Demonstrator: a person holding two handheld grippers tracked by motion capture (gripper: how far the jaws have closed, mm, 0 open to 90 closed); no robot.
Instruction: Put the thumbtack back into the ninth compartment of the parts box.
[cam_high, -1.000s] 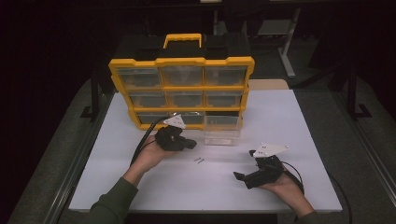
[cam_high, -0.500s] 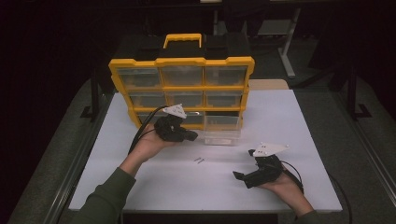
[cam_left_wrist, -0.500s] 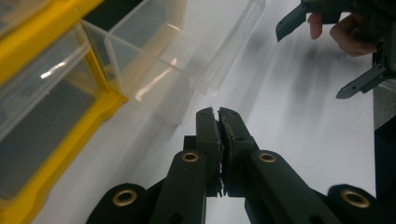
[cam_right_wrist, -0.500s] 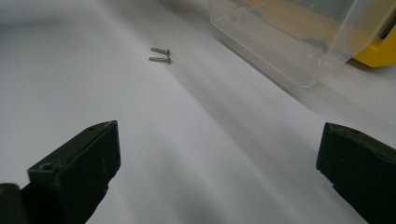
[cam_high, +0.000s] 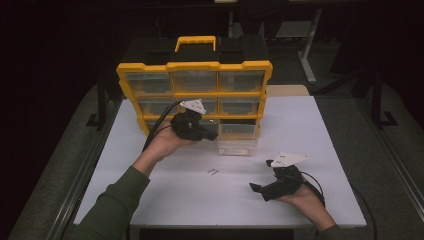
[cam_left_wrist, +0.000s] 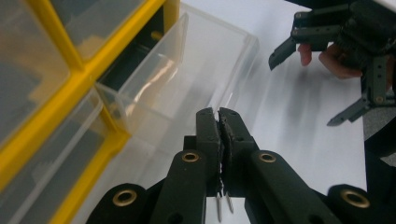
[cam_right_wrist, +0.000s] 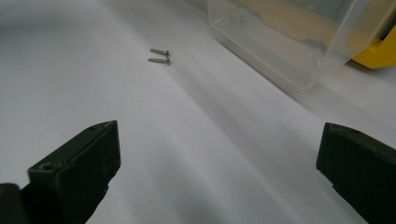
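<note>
**benchrat:** So what's the setup here? All I can make out is a yellow organizer (cam_high: 194, 67) standing upright at the back of the white worktop (cam_high: 320, 130).

**screwloose:** Yep, parts case with clear drawers and a yellow handle on top. The bottom right drawer (cam_high: 238, 140) is pulled out and rests on the worktop. Two small screws (cam_high: 213, 171) lie side by side on the bare white surface, just in front of that drawer and roughly between the two hands.

**benchrat:** And the grippers?

**screwloose:** The left gripper (cam_high: 212, 135) is held up by the front of the case, right next to the open drawer. In the left gripper view its jaws are pressed together, and I can't see anything pinched between them. The right gripper (cam_high: 257, 189) sits low near the front right of the worktop with its jaws spread wide, holding nothing. The right gripper view looks across the worktop at the screws, which are well apart from the jaws.
</note>
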